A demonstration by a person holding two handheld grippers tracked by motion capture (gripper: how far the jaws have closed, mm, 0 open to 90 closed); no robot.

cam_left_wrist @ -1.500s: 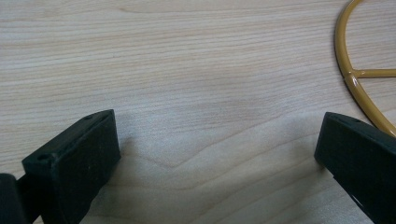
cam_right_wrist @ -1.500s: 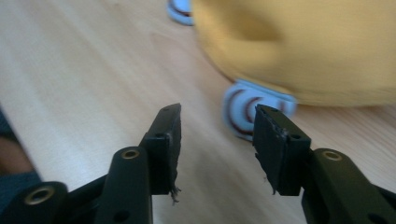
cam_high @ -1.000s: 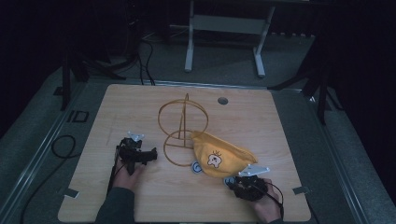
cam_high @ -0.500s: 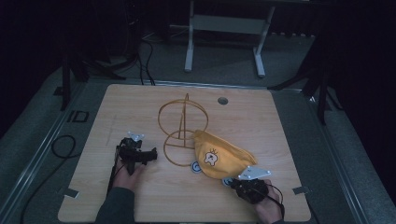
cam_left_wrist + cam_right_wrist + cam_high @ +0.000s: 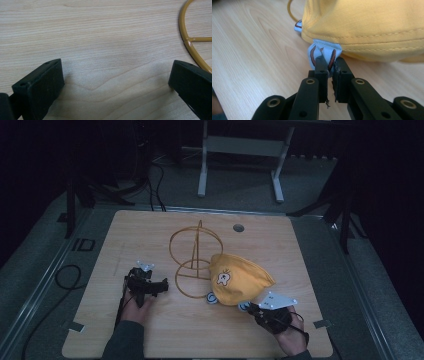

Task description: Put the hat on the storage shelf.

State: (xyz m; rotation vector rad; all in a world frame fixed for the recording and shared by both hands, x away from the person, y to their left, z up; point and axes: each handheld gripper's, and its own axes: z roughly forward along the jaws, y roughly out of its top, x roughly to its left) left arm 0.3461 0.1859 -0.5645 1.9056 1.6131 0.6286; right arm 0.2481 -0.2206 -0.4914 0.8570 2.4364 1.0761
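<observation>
Setting: a dim room with dark floor and a grey stand behind; a pale wooden bench (image 5: 150, 235) carries the things.
Hat: a yellow child's hat (image 5: 240, 277) with a small cartoon emblem, lying right of centre on the bench, its far edge against the wire stand.
Ear tab: a pale blue tab with brown stitching (image 5: 324, 53) sewn at the hat's near hem; a second one (image 5: 212, 298) shows at the hem's left.
Wire stand: a gold wire stand (image 5: 195, 255), upright ring above a flat ring base, at the centre of the bench.
Right gripper: the right gripper (image 5: 330, 66) has just been closing and is now pressed together on the ear tab; compared with a second ago the hem at that corner looks slightly raised.
Left gripper: the left gripper (image 5: 115, 80) rests spread wide over bare wood, just beside the stand's base ring (image 5: 190, 42), holding nothing.
Change: the pinch is newly made.
Meaning: the hat is probably secured for lifting toward the stand; the grip takes only a thin tab, so it may slip.
</observation>
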